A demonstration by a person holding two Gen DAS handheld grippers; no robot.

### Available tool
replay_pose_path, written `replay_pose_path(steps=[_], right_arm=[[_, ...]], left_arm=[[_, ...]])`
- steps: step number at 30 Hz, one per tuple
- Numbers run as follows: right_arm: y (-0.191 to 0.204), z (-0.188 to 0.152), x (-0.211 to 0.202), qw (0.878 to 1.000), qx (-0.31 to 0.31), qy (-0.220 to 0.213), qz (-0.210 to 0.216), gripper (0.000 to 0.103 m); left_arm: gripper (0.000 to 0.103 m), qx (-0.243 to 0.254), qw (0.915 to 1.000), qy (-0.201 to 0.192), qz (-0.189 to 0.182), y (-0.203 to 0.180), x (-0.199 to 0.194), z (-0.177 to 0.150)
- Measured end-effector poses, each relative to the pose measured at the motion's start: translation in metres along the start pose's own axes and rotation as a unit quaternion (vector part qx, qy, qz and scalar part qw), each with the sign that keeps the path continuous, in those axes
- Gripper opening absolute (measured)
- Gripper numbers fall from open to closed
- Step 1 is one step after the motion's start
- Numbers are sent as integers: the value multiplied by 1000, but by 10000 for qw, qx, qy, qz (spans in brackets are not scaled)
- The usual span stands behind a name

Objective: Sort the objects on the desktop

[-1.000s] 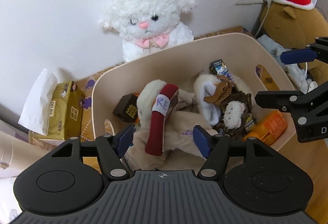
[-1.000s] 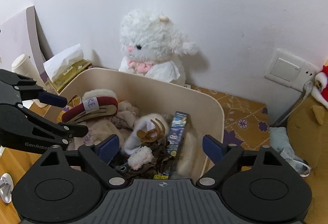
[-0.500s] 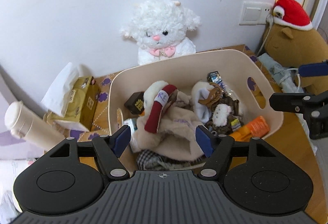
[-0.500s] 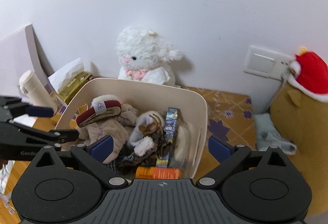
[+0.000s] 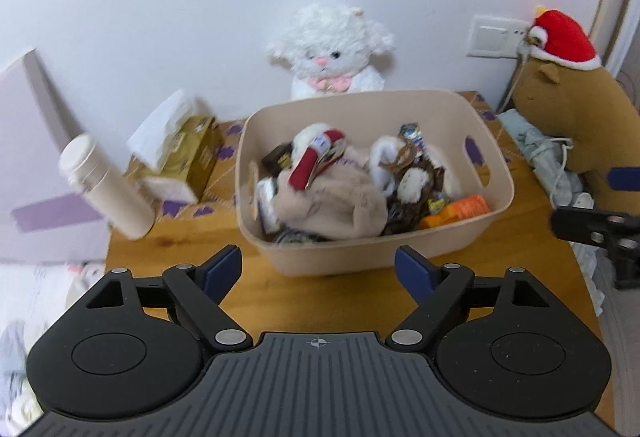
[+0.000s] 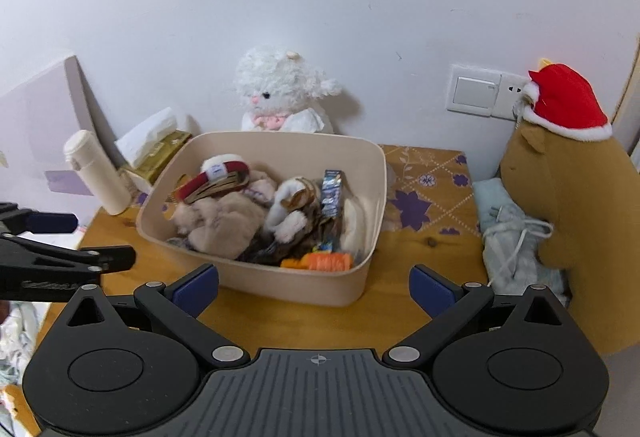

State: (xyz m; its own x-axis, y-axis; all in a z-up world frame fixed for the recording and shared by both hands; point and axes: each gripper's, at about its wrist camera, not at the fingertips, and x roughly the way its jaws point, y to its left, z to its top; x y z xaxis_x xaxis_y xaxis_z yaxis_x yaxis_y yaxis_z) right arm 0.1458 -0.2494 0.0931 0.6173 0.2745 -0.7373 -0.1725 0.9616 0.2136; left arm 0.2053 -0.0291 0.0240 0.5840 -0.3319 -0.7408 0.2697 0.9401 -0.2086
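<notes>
A beige basket (image 5: 472,233) is seen on the wooden table (image 5: 320,289), packed with soft toys, a beige cloth (image 5: 332,203), a red hair clip (image 5: 310,167), an orange packet (image 5: 460,211) at the near right corner and other small things. It is set near the middle of the table, with a white plush lamb (image 5: 332,51) just behind it against the wall.

The left gripper (image 5: 318,271) is held over the near table edge with nothing between its fingers; its jaws are opening and stand almost fully apart. The right gripper (image 6: 314,287) is likewise empty, its jaws spread as wide as they go. Both are pointed down toward the basket from the near side, and neither is touching it.

Judged from this, the sorting looks largely done, and the main risks lie in whatever is reached for next. The white bottle (image 5: 106,193) at the left stands close to the table edge and could be knocked off by a careless sweep of the left gripper. The tissue pack (image 5: 188,161) beside it could be dragged along. At the right, a cable (image 5: 560,161) lying on a pale cloth (image 6: 508,233) beside the brown plush (image 6: 576,205) could be snagged by the right gripper. The heaped contents could be spilled if the basket is bumped or tipped by its rim.
</notes>
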Motion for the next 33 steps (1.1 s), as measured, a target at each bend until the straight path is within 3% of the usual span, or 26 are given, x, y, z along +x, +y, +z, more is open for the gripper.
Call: replay_pose_path(steps=[13,18,33], right_arm=[[6,-44,-65,9996,-94,43,-247,103],[1,-63,-86,9995,-5,126,-290,103],[6,-106,-144,9988,9,184,-445,103]], left_arm=[[85,89,9989,-455,88,-15,-64,-43],[85,-99,9982,-588,62,-7,-89,-66],[85,-211,9979,-597,106,8,-145,-137]])
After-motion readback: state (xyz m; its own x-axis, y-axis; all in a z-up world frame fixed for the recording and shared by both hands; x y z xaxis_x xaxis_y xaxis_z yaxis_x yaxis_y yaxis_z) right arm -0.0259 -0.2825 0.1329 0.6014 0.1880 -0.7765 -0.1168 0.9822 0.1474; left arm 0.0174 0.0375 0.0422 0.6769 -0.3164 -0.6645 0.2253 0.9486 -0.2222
